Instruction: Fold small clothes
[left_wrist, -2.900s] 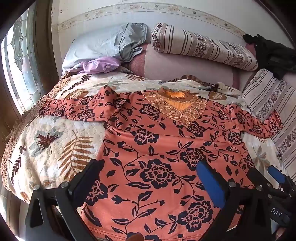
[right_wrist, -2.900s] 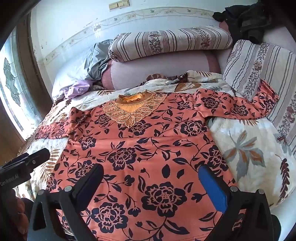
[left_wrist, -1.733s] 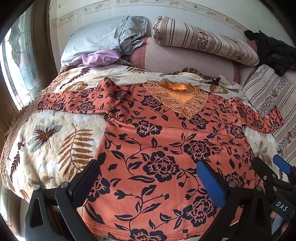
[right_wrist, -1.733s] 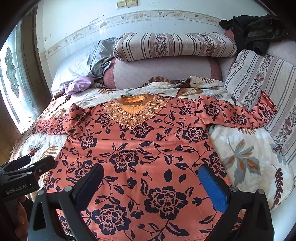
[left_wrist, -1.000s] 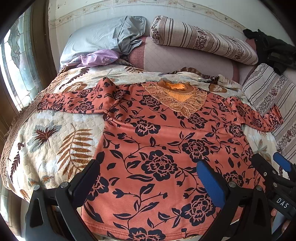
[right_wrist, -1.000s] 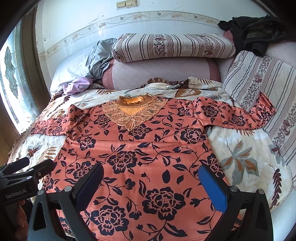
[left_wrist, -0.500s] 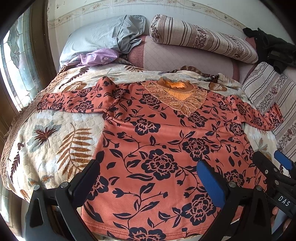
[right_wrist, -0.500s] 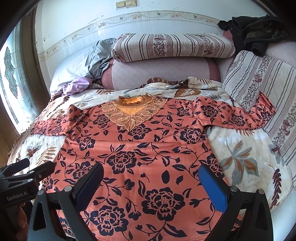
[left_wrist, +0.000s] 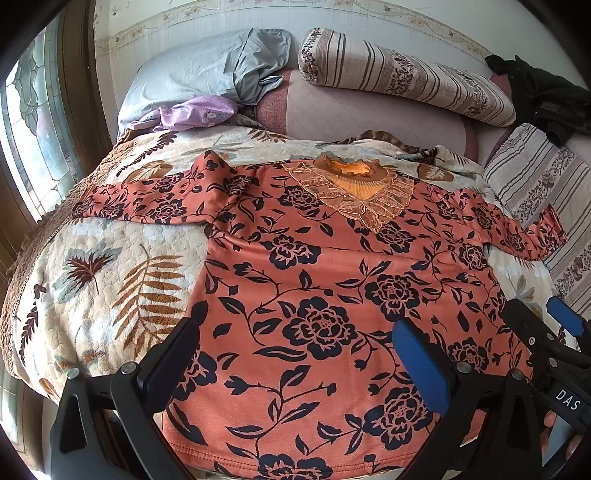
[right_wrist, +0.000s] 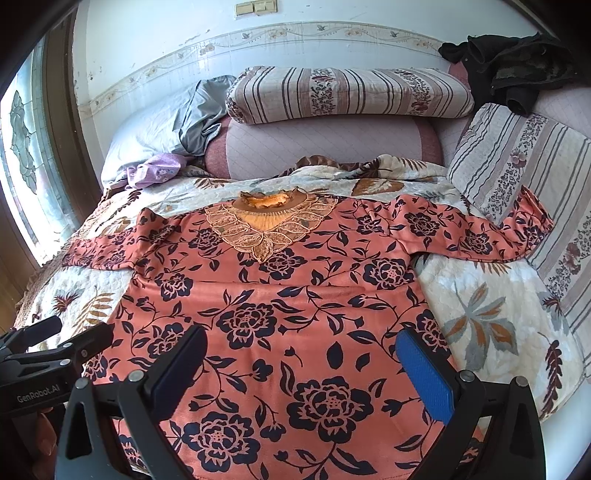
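Note:
An orange blouse with dark flowers (left_wrist: 314, 280) lies flat, front up, on a leaf-print quilt (left_wrist: 92, 273), sleeves spread to both sides, its lace collar (left_wrist: 354, 192) toward the pillows. It also shows in the right wrist view (right_wrist: 280, 306). My left gripper (left_wrist: 295, 354) is open and empty above the hem's left part. My right gripper (right_wrist: 299, 365) is open and empty above the hem's right part. Each gripper shows at the edge of the other's view: the right gripper (left_wrist: 546, 332) and the left gripper (right_wrist: 59, 343).
Striped bolsters (right_wrist: 347, 92) and a grey pillow (left_wrist: 199, 70) lie at the head of the bed. A purple cloth (left_wrist: 192, 114) sits by the pillow. A striped cushion (right_wrist: 524, 166) and a black garment (right_wrist: 517, 70) are at the right. A window (left_wrist: 33, 129) is on the left.
Both grippers have drawn back and risen slightly, so more of the hem shows. The blouse has not moved. Both grippers stay open.

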